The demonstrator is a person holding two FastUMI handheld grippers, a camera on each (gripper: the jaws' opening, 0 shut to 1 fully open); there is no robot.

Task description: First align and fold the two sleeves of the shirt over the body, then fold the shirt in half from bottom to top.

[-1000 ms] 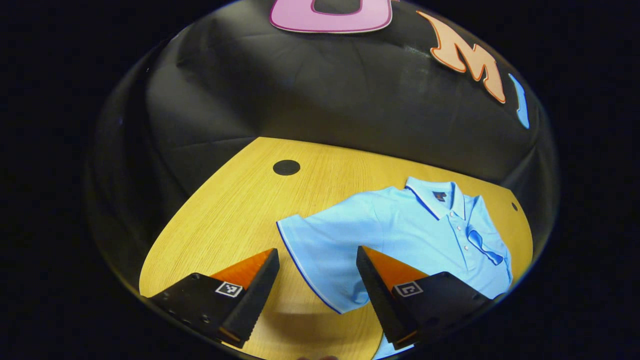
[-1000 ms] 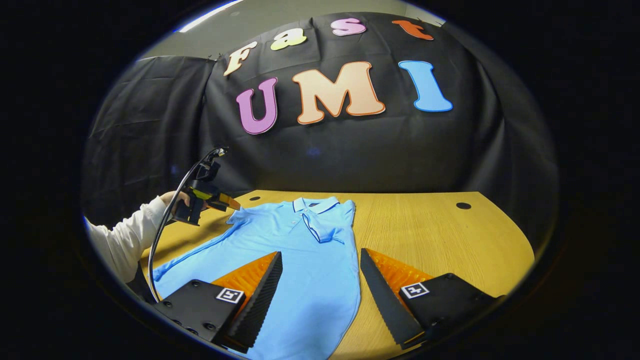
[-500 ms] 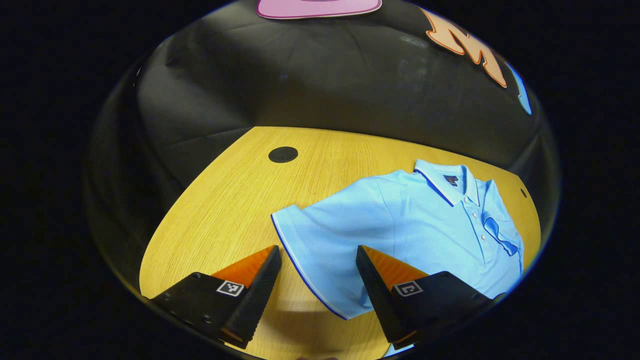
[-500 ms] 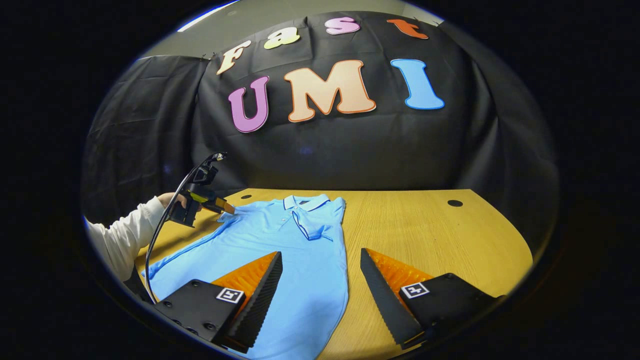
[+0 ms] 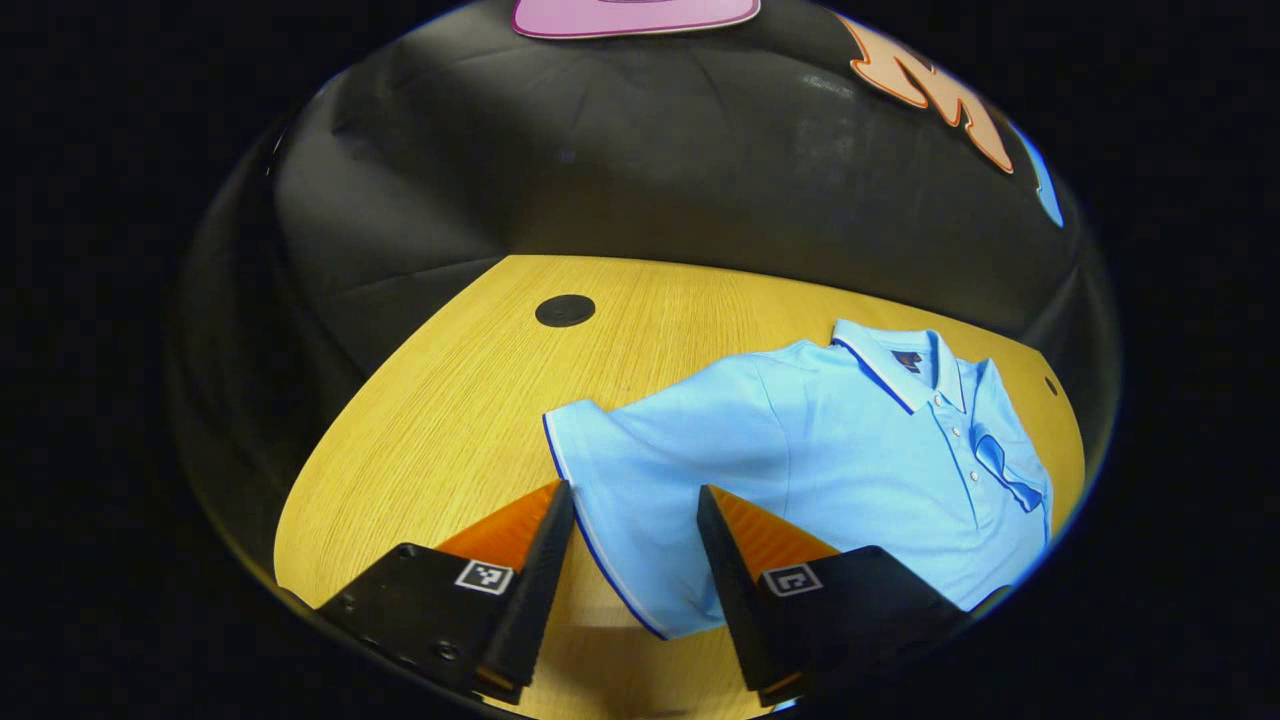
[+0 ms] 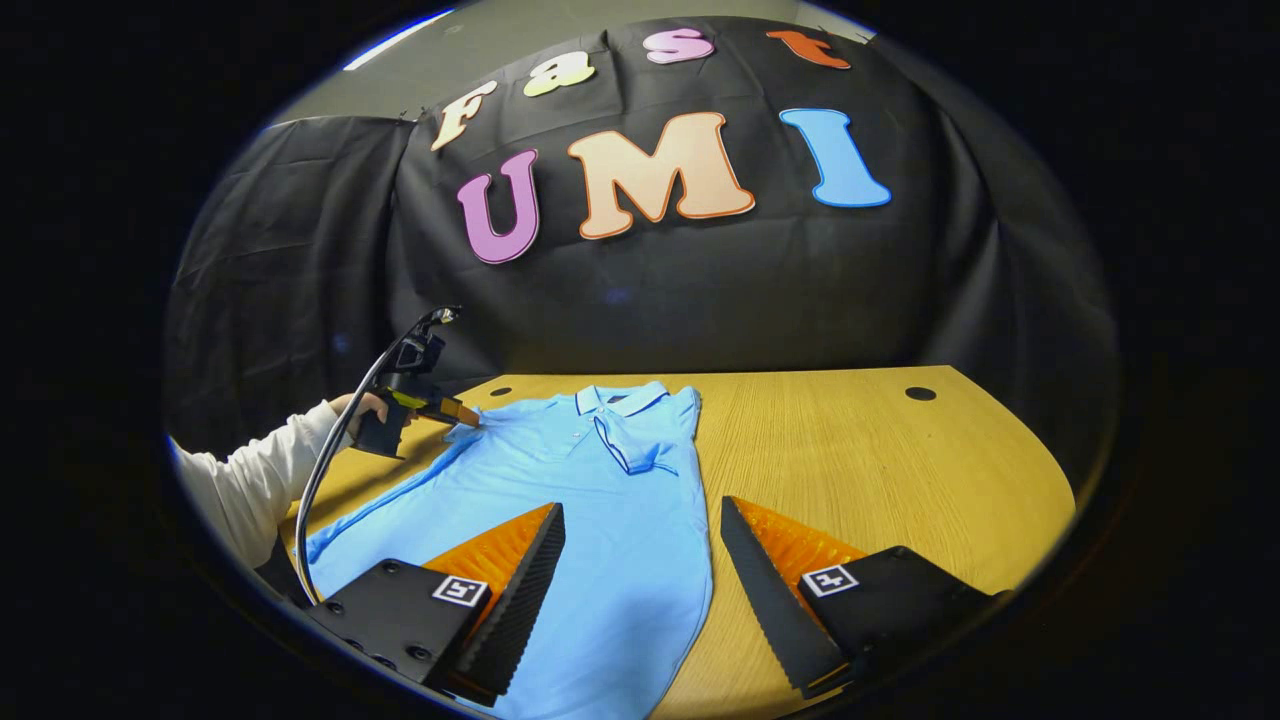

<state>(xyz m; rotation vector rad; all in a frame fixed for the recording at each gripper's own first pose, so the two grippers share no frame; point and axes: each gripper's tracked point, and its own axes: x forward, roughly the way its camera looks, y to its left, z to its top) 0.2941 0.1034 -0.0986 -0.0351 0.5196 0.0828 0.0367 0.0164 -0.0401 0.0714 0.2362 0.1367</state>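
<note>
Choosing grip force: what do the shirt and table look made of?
Shirt: matte, soft knit fabric, probably cotton pique; it lies limp with gentle wrinkles. Table: wood or wood-look laminate, smooth; fine straight grain lines, slight sheen.

The table is light wood with a visible grain and a curved far edge. Two round black caps sit in its top near the back: one toward the left corner and one toward the right. Behind the table hangs a black cloth, creased and draped, with a strip of pale wall above it.
</note>
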